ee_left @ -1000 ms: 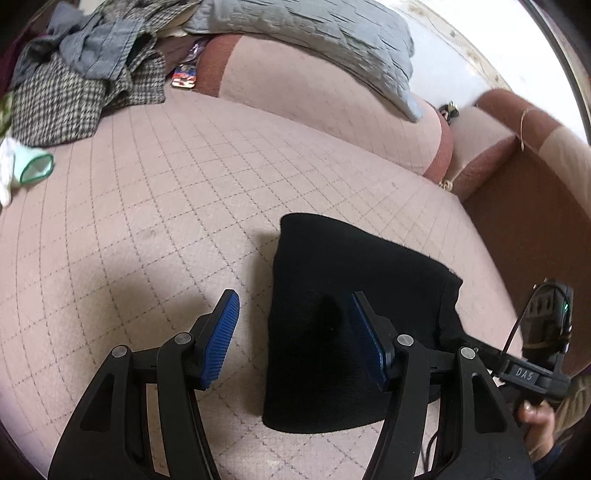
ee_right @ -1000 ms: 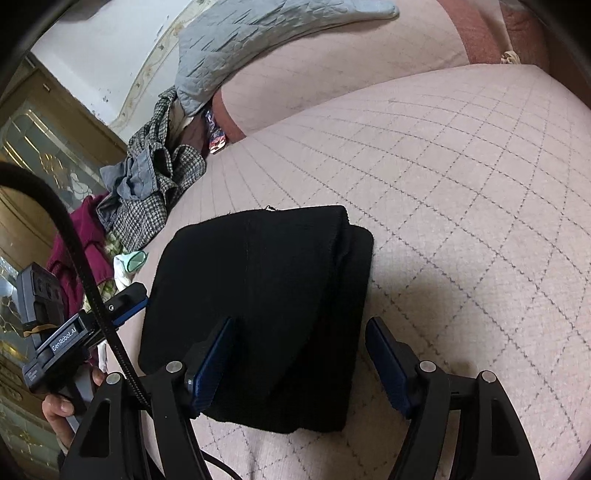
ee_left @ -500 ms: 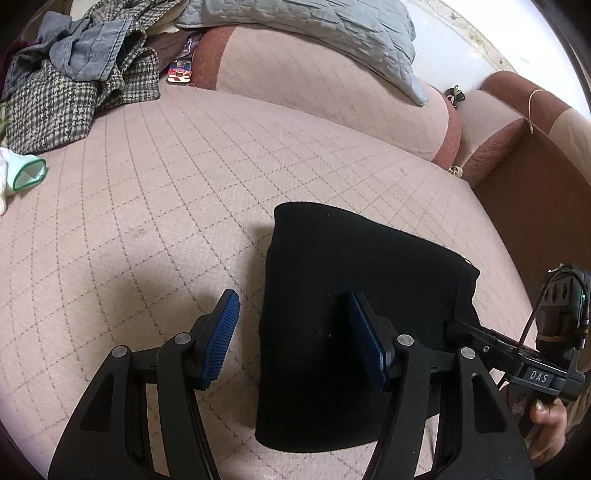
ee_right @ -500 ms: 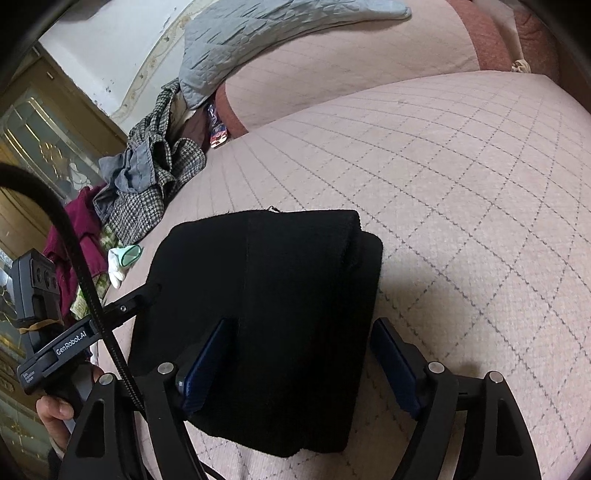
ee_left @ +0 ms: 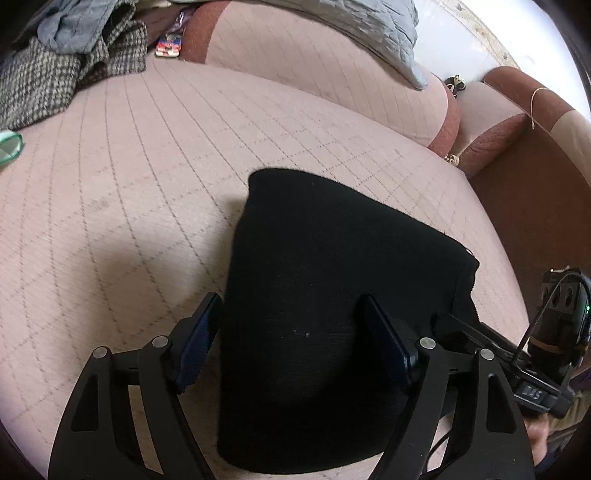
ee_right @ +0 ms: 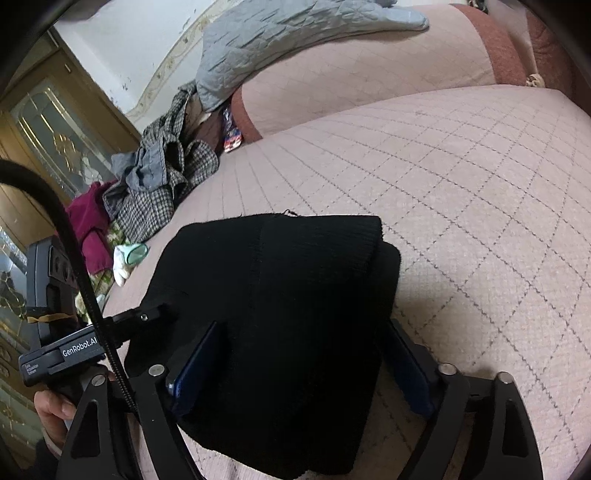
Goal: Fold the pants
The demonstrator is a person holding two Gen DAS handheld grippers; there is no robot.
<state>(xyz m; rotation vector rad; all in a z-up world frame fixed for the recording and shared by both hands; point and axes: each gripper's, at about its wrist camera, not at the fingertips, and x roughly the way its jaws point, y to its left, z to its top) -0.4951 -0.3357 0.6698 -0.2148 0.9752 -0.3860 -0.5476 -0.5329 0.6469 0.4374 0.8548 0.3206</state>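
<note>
The black pants lie folded into a thick rectangular bundle on the pink quilted sofa seat. My left gripper is open, low over the bundle's near left part, with its blue pads on either side of the fabric edge. My right gripper is open and straddles the bundle from the opposite end. Each gripper shows in the other's view: the right one at the far right, the left one at the left.
A heap of checked and grey clothes and a maroon garment lie at the sofa's far end. A grey quilted pillow rests on the backrest. A white-green item lies near the heap. The armrest stands at the right.
Both grippers have moved in lower and closer over the folded pants, so the bundle now fills more of each view. The bundle has stayed in place.
</note>
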